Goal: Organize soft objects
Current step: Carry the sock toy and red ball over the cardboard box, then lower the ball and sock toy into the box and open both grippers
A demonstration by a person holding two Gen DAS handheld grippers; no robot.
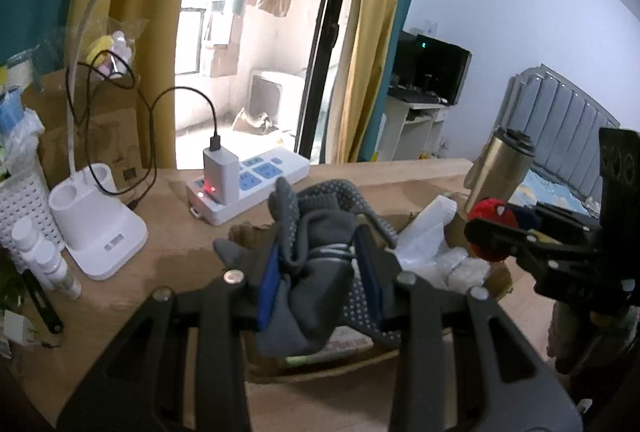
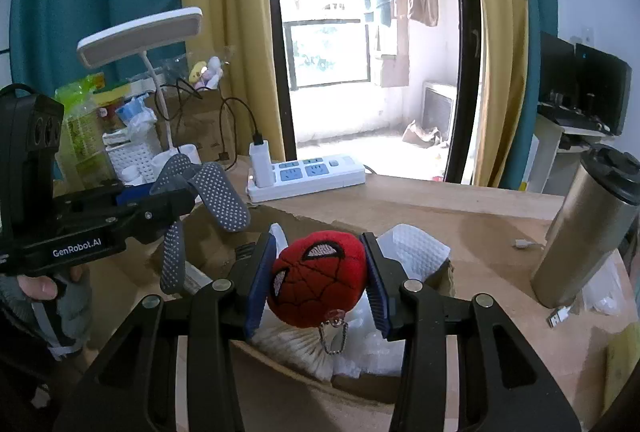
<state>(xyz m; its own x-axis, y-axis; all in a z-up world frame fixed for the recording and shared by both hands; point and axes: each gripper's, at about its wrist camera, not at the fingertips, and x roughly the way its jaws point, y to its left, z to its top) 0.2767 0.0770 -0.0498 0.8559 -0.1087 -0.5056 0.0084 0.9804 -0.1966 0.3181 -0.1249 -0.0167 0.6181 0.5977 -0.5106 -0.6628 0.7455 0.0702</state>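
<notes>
My left gripper [image 1: 320, 272] is shut on a bundle of grey socks [image 1: 316, 232] with white grip dots, held above an open cardboard box [image 1: 248, 232]. The socks also show in the right wrist view [image 2: 220, 192], hanging from the left gripper [image 2: 160, 208]. My right gripper [image 2: 320, 280] is shut on a red Spider-Man plush head [image 2: 320, 276] with a small ball chain, above the same box [image 2: 360, 388]. In the left wrist view the plush [image 1: 492, 216] sits in the right gripper [image 1: 492, 236] at the right.
White padding and plastic wrap [image 2: 416, 252] lie in the box. A white power strip with a charger [image 1: 248, 184], a white desk lamp base [image 1: 100, 228], a white basket [image 1: 24, 200] and small bottles stand on the wooden desk. A steel tumbler [image 2: 588, 228] stands at right.
</notes>
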